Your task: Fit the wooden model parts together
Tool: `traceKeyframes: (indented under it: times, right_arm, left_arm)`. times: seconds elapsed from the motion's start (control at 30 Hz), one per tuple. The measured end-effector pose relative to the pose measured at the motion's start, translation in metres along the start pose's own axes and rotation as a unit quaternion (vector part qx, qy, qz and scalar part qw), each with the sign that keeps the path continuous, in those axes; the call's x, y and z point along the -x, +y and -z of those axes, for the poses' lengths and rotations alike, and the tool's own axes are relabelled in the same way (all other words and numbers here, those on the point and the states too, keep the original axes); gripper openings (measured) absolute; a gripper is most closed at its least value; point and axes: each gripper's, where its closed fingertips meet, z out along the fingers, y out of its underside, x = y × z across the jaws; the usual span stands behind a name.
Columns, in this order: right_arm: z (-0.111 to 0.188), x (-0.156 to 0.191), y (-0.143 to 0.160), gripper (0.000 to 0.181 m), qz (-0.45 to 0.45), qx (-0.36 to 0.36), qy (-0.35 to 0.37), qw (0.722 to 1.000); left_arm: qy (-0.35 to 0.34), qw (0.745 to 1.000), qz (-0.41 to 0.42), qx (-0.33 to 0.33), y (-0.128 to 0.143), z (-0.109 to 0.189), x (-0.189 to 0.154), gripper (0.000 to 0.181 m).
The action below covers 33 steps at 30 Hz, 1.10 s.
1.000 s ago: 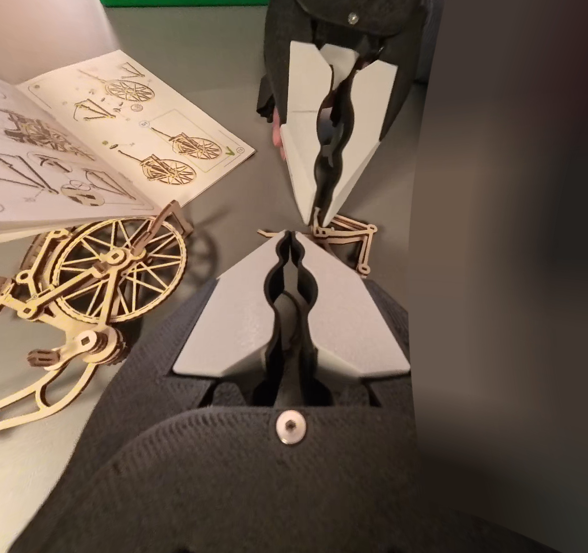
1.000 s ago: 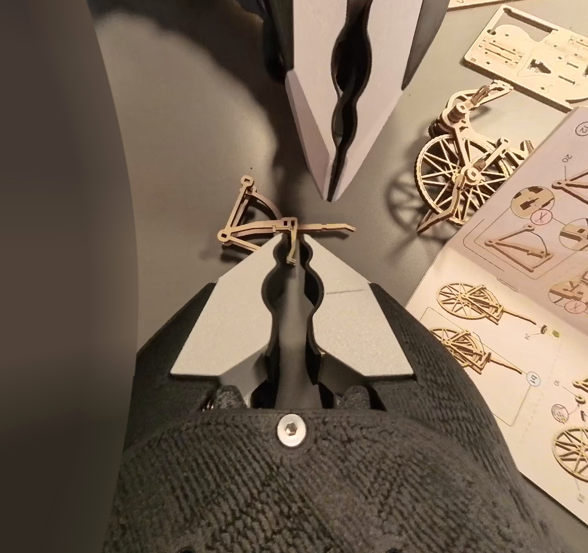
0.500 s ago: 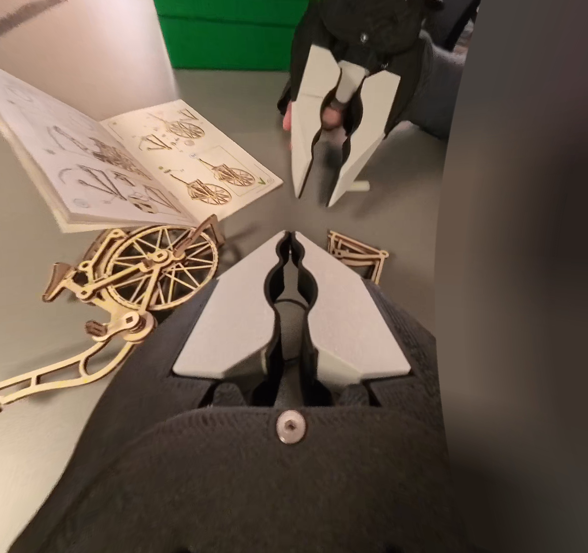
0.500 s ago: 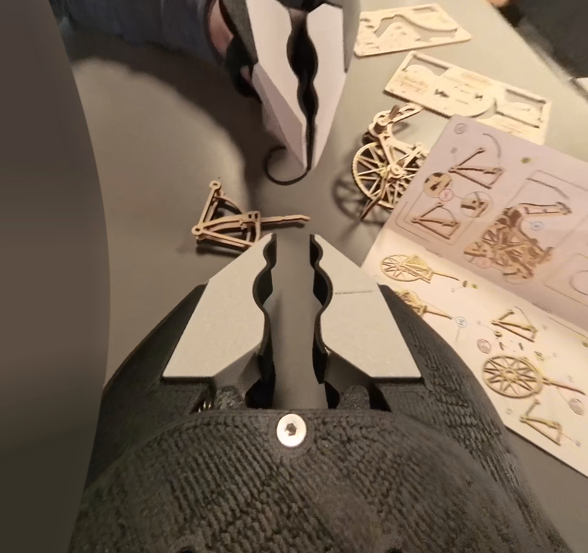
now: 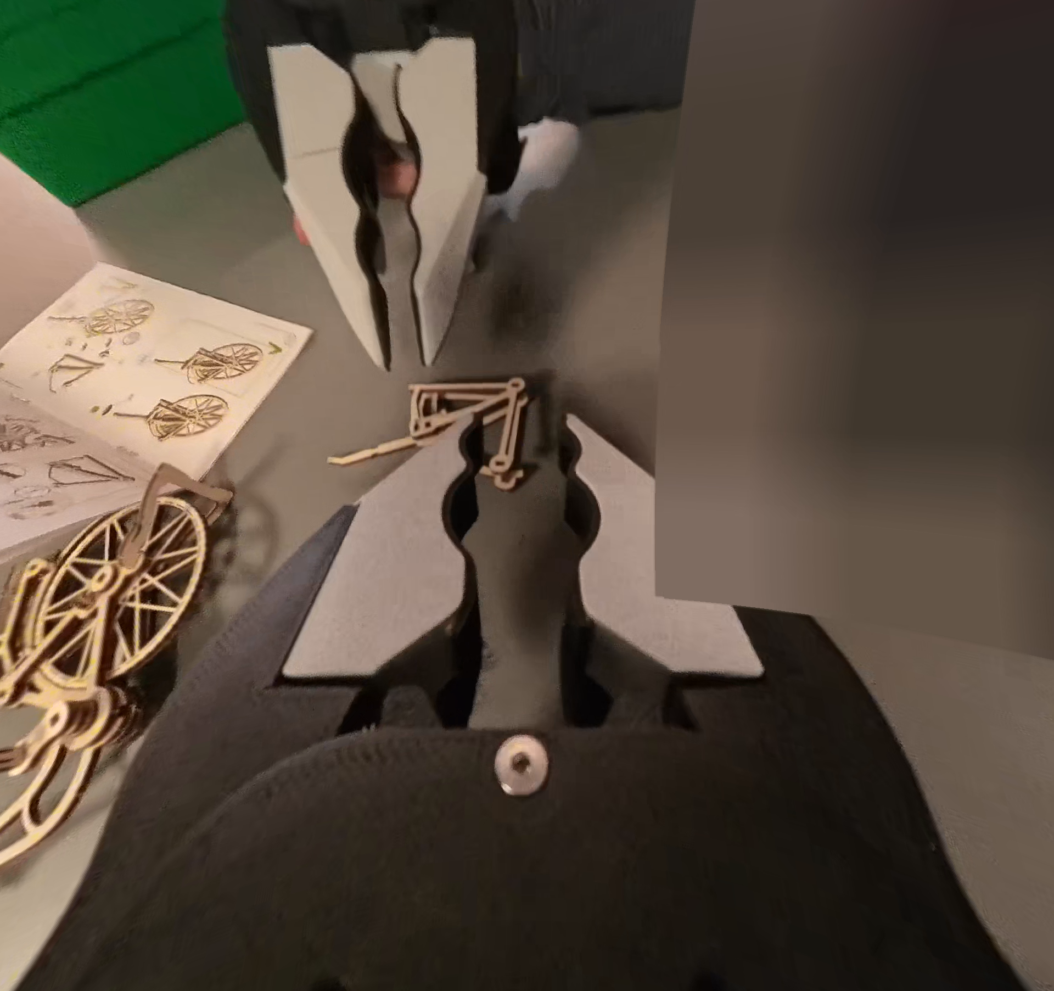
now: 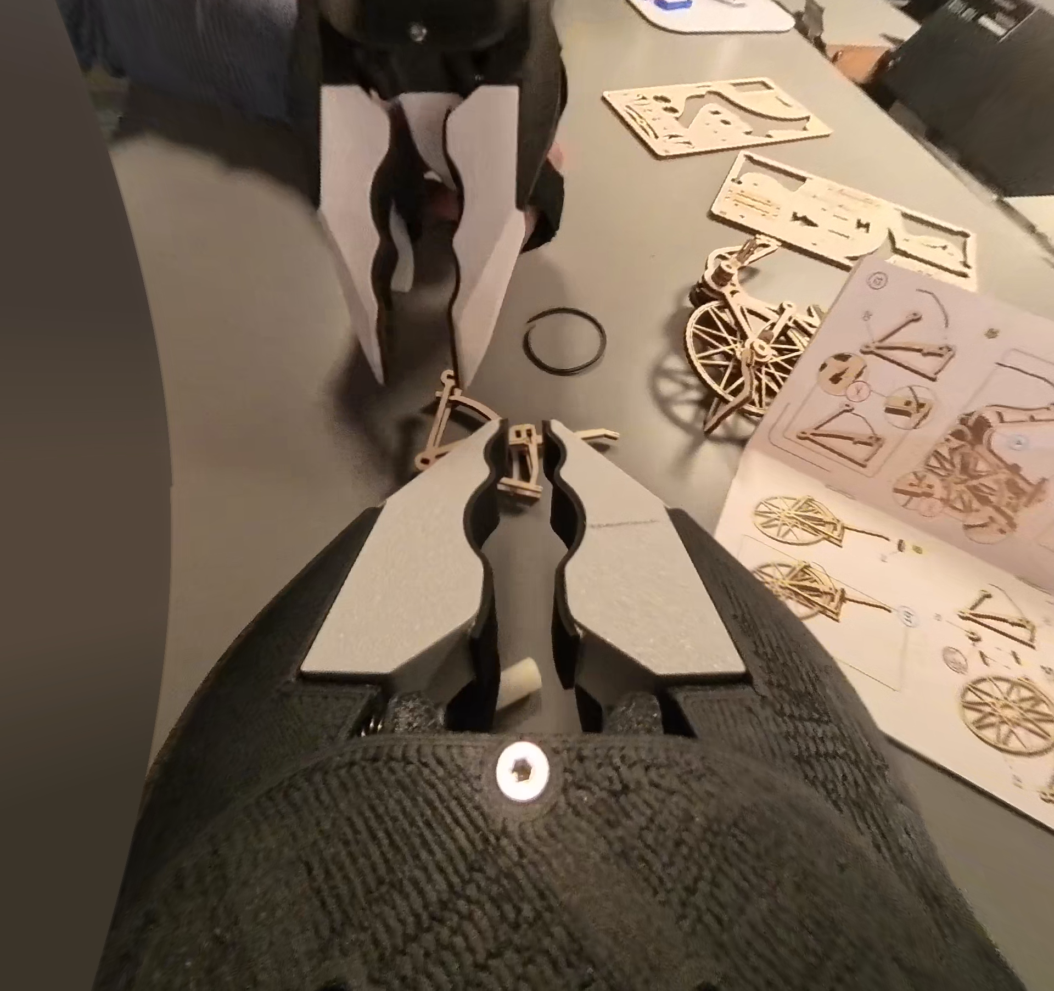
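Left wrist view: thin laser-cut wooden frame piece (image 5: 456, 427) flat on grey table (image 5: 285, 256), long rod pointing left. Left gripper (image 5: 520, 426) jaws wide apart, empty, piece just past tips.

Right wrist view: right gripper (image 6: 523, 423) jaws partly spread, piece (image 6: 516, 450) between tips, not pinched.

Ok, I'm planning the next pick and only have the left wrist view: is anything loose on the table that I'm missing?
Observer: A black ring lies flat just right of the left gripper tips, as the right wrist view shows it.
Operator: Spare parts?
Observer: Two wooden part sheets lie flat beyond the wheel assembly.
Operator: Anything else small?
Observer: A white peg shows through the gap under the right gripper.
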Motion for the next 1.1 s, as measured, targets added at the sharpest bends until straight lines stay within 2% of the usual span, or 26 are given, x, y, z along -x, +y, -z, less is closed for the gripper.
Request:
traceKeyframes:
  times: [0.03, 0.2, 0.27, 0.5, 1.1]
  right_arm:
    - [-0.002, 0.001, 0.001, 0.009, -0.006, 0.002, -0.007, 1.0]
    - [-0.002, 0.015, -0.008, 0.022, -0.017, -0.019, -0.047, 0.999]
    - [-0.005, 0.022, -0.011, 0.02, -0.004, -0.016, -0.056, 0.998]
    - [-0.029, 0.031, 0.0, 0.009, 0.011, 0.071, -0.036, 0.997]
    - [-0.036, 0.032, 0.009, 0.0, 0.01, 0.106, -0.028, 0.994]
  left_arm:
    - [-0.005, 1.0, -0.016, 0.015, 0.005, -0.002, -0.002, 0.026]
    - [-0.042, 0.996, -0.058, 0.046, 0.017, 0.001, -0.003, 0.032]
    - [-0.051, 0.996, -0.066, 0.035, 0.015, 0.005, -0.005, 0.031]
    - [-0.051, 0.996, -0.068, 0.041, 0.02, 0.009, -0.007, 0.025]
    - [-0.046, 0.997, -0.043, 0.054, 0.024, 0.008, -0.004, 0.012]
